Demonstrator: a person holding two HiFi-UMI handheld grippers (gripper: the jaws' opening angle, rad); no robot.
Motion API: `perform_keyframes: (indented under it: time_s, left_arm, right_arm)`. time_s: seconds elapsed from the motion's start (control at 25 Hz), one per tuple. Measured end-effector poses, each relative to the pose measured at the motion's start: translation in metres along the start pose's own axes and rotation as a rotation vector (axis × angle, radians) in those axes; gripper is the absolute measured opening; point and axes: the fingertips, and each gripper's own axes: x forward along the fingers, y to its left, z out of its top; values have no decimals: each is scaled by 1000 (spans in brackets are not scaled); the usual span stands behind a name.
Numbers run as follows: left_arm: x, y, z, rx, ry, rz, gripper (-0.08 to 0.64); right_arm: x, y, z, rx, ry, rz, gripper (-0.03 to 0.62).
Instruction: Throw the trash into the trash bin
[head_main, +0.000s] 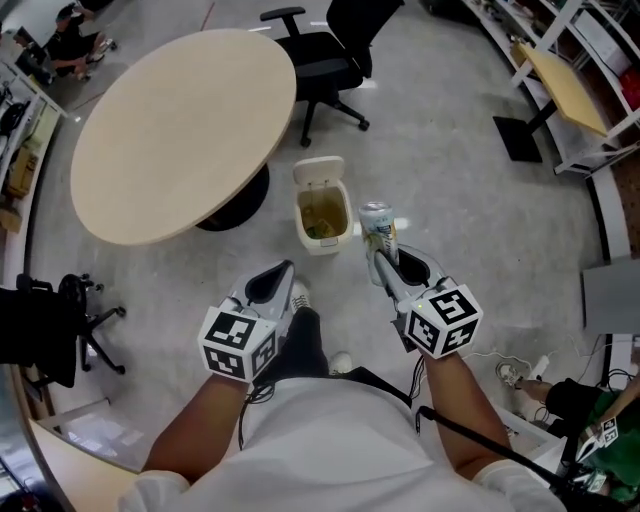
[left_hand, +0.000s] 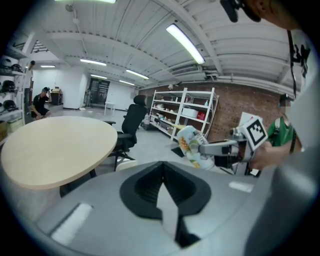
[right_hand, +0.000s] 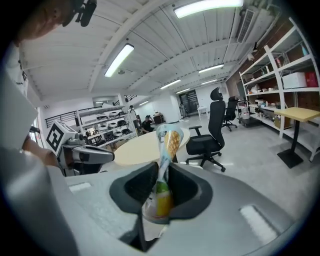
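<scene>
1. Hanging low over the grey floor, my left gripper (head_main: 270, 285) has its jaws together with nothing between them.
2. My right gripper (head_main: 380, 265) is clamped on the crumpled plastic snack packet with yellow and green print (head_main: 378, 228), which stands up out of the jaws.
3. Just beyond the packet and a little to its left, the small cream plastic trash bin (head_main: 325, 244) sits on the floor with its lid flipped back and yellowish rubbish inside.
4. I judge this to be the carrying step, since the packet is near the rim but not over the mouth.
5. Next I need to bring the packet over the opening, low, and then part the right jaws. A light packet could drift or cling.
6. Farther off stand the round beige table (head_main: 185, 130) and the black office chair (head_main: 325, 60).
</scene>
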Motion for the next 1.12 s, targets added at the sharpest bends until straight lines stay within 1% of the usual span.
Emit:
perform_keyframes:
  time_s: [0.08, 0.2, 0.36, 0.56, 0.64, 0.76, 0.92, 1.0, 1.12]
  left_arm:
    - [16, 14, 3, 3, 17, -13, 8]
    - [39, 36, 6, -16, 41, -34, 8]
    - [66, 63, 14, -20, 61, -61, 8]
    - [90, 94, 14, -33, 106, -95, 8]
    - [99, 103, 12, -28, 126, -105, 8]
    - [112, 110, 0, -23, 159, -119, 8]
    - [131, 117, -19, -38, 200, -126, 8]
    - [144, 122, -28, -39, 210, -120, 8]
    - [164, 131, -49, -37, 227, -92, 8]
  right_arm:
    - [19, -8, -1, 10, 22, -11, 78]
    - [48, -20, -4, 29, 58, -33, 78]
    - [84, -37, 2, 43, 94, -67, 78]
    - [118, -50, 7, 10, 142, -99, 78]
    - [132, -55, 3, -3, 167, -105, 78]
    - [152, -58, -16, -28, 227, -102, 78]
    - [177, -62, -51, -78, 331, -73, 78]
    - [191, -68, -73, -82, 374, -56, 78]
    - [217, -79, -116, -77, 440, -34, 78]
